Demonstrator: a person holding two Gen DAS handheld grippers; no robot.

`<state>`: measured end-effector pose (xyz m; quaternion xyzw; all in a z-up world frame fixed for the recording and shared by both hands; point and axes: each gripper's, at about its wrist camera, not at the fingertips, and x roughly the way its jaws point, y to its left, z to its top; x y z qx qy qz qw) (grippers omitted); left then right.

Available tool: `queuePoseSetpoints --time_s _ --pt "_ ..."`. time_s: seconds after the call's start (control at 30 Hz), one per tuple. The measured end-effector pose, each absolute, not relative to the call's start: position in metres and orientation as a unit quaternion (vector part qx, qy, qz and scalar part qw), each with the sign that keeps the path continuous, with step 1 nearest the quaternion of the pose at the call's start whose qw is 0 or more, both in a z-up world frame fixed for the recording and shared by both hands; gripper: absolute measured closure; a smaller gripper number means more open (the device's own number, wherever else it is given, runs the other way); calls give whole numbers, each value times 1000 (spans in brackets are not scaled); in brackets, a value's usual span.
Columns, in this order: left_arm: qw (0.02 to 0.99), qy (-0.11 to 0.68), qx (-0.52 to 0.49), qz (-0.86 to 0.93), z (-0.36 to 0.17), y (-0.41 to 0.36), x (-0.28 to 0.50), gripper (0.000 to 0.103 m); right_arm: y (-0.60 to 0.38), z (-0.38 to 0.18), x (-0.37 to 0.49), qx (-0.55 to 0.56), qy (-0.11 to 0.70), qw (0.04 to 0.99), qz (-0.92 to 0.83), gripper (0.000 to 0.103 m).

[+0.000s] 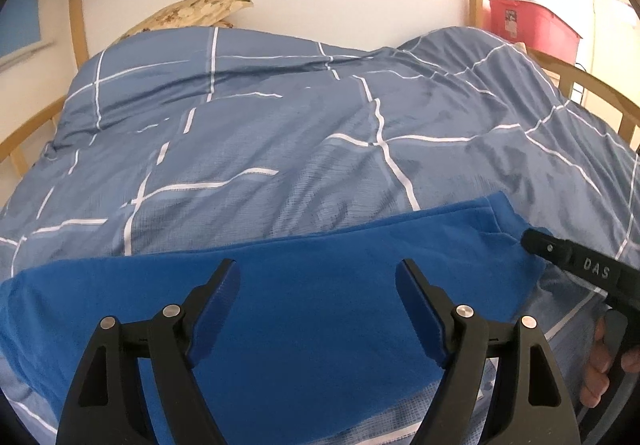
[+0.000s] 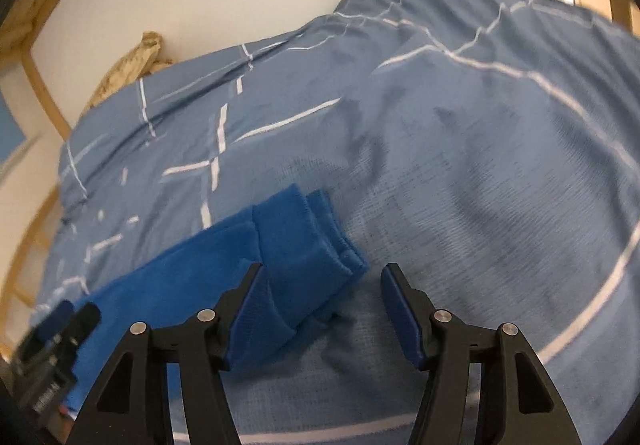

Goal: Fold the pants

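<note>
Bright blue pants [image 1: 312, 285] lie flat in a long band across the near side of a bed. My left gripper [image 1: 318, 277] is open and empty, just above the middle of the pants. In the right wrist view the pants' cuffed leg ends [image 2: 304, 241] lie stacked. My right gripper [image 2: 322, 277] is open and empty, with the cuffs between and just ahead of its fingers. The right gripper's black body [image 1: 576, 265] shows at the pants' right end in the left wrist view. The left gripper [image 2: 52, 349] shows blurred at the lower left of the right wrist view.
A grey-blue duvet with white lines [image 1: 300, 133] covers the bed. A wooden bed frame [image 1: 76, 5] curves around it. A beige patterned pillow [image 1: 192, 13] leans on the white wall behind. A red storage box [image 1: 528, 21] stands at the far right.
</note>
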<state>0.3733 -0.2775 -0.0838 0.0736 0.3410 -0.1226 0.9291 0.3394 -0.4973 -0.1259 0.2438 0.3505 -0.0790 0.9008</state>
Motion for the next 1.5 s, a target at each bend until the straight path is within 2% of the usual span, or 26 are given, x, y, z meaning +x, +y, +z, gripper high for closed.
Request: queuePoseSetpoints --time_s 0.07,0.17,0.2,0.37,0.57,0.87,1.03,1.23,1.5 --pt "927 345 76 -129 -86 -280 373 24 -496 -128 340 253 351 900 -60 62" --pt "925 347 85 -133 -88 -284 372 24 -491 -126 336 235 345 906 -68 83" --pt "925 345 88 -133 -88 -285 372 24 -491 -123 334 230 342 908 -72 86" --pt "927 340 97 -129 -90 -289 370 24 -477 -119 335 168 350 914 -120 87" --pt "924 348 91 -132 -92 -289 372 24 -488 -127 334 194 353 908 -115 88" --pt "921 356 118 -103 -89 -278 365 24 -470 -105 332 141 333 924 -121 87" --pt "914 375 134 -81 -80 -238 351 24 -445 -69 330 88 310 941 -107 87" --pt "910 395 122 -29 -70 -154 337 24 -385 -25 326 14 275 958 -77 87" --pt "906 395 147 -30 -65 -78 302 24 -272 -7 324 -106 262 959 -14 87"
